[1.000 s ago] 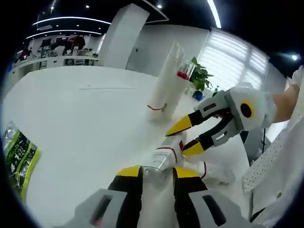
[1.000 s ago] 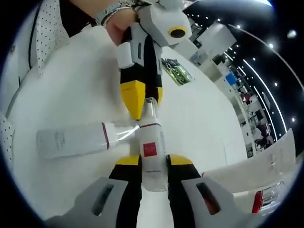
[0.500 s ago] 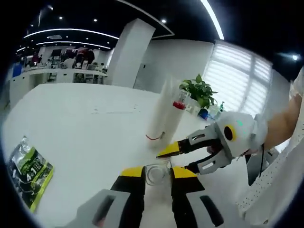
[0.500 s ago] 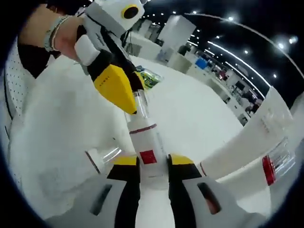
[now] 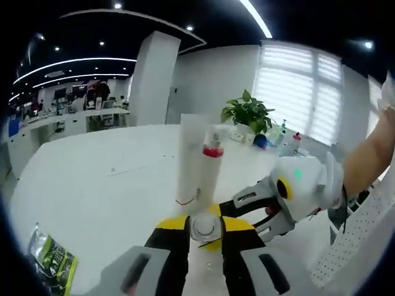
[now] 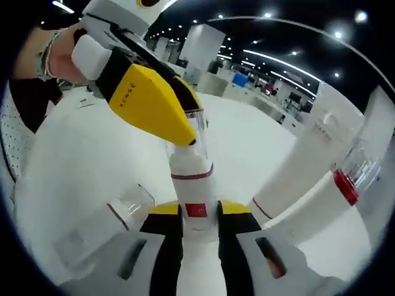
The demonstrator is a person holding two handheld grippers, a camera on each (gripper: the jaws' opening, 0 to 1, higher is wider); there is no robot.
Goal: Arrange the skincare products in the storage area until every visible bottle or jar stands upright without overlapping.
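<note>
1. The right gripper (image 6: 197,213) pinches the lower body of a white bottle (image 6: 192,185) with a red band and a red square label; the bottle stands upright between its 2 yellow-tipped jaws
2. The left gripper (image 5: 205,225) comes down from above in the right gripper view (image 6: 154,105); its yellow jaws close on the bottle's clear cap (image 6: 195,126)
3. In the left gripper view the clear cap (image 5: 205,227) sits squeezed between the 2 jaws, seen end-on, and the right gripper (image 5: 247,206) reaches in from the right just behind it, held by a hand (image 5: 370,160)
4. A tall white tube (image 6: 311,157) and a second bottle with a red band and clear cap (image 6: 345,179) stand on the white table (image 6: 247,142), touching each other, to the right of the held bottle; in the left gripper view they stand beyond the cap, tube (image 5: 190,157) and bottle (image 5: 211,166)
5. Another white bottle with a clear cap (image 6: 99,225) lies on its side to the left of the right gripper
6. A green packet (image 5: 52,265) lies near the table edge; a potted plant (image 5: 247,114) stands far back
</note>
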